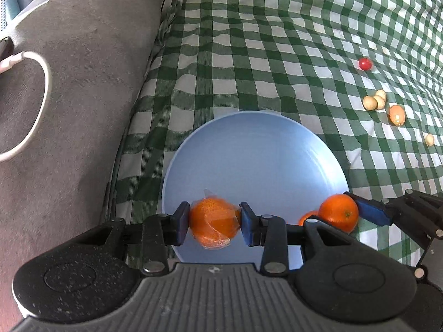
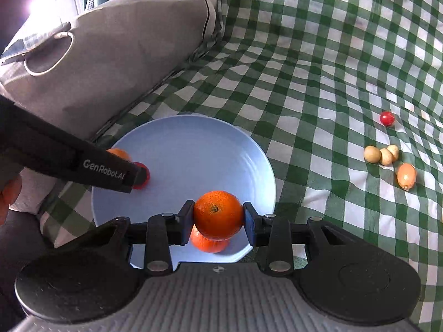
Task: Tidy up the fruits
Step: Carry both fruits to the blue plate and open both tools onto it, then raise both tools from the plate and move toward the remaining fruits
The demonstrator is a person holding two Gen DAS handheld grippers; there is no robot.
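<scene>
Left-wrist view shows a green-and-white checked cloth point(image 1: 277, 55) over a soft surface beside a grey cushion point(image 1: 83, 83), with a blue plate point(image 1: 254, 149) on it; the left claw point(image 1: 214, 222) has a wrapped orange point(image 1: 213, 221) between its pads, whether pressed or just loosened I cannot tell. Right-wrist view alone shows the right claw point(image 2: 218, 217) clamped on a bare orange point(image 2: 218, 214) above another orange point(image 2: 207, 242) lying on the plate, while small fruits point(image 2: 384, 155) lie well apart on the cloth.
</scene>
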